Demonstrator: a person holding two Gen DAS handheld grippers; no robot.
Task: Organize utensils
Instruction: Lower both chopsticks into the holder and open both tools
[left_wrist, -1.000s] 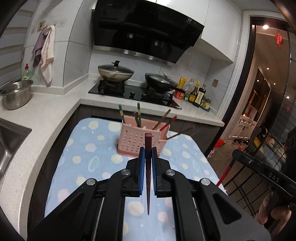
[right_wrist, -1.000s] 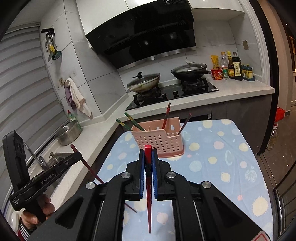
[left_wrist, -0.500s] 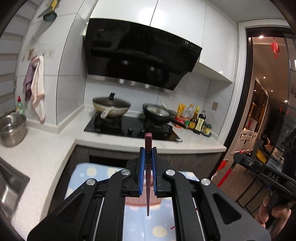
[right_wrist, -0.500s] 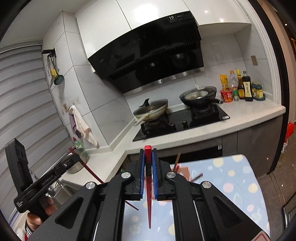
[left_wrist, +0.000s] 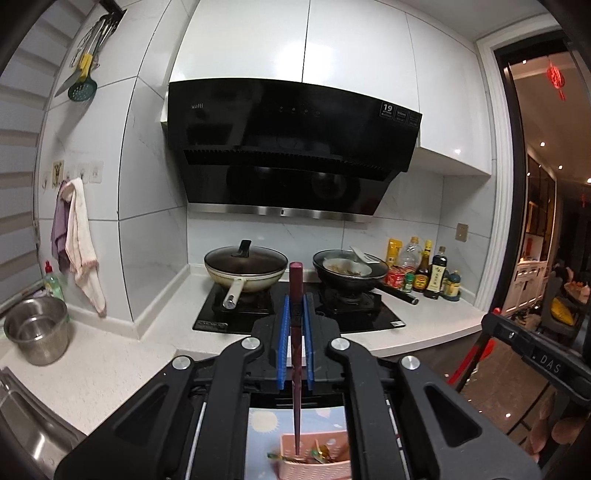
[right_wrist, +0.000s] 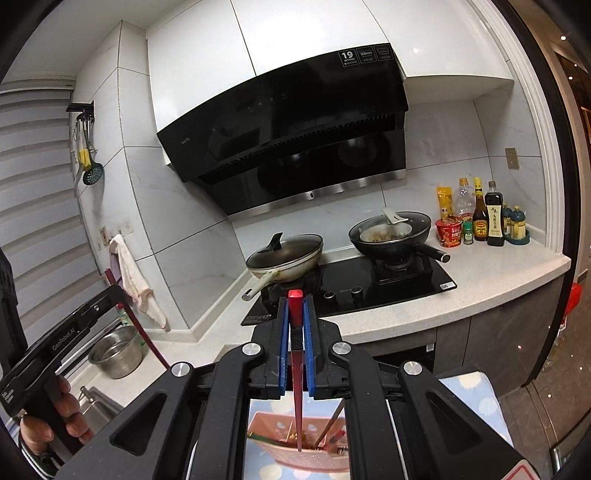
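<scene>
Chopsticks are the business here, one pinched in each tool. On the left, the left gripper (left_wrist: 294, 343) has its blue pads pressed together on a dark maroon chopstick (left_wrist: 295, 369), held upright so the tip hangs over the pink basket (left_wrist: 314, 467) on the spotted cloth (left_wrist: 258, 424). That steep hold looks meant for dropping it straight in among the sticks already standing there. To the right, the right gripper (right_wrist: 295, 347) clamps a red chopstick (right_wrist: 296, 376) the same way, point down above the same basket, seemingly ready to follow. Beyond both, the stove (right_wrist: 369, 288) with its two pans sits well apart, uninvolved.
</scene>
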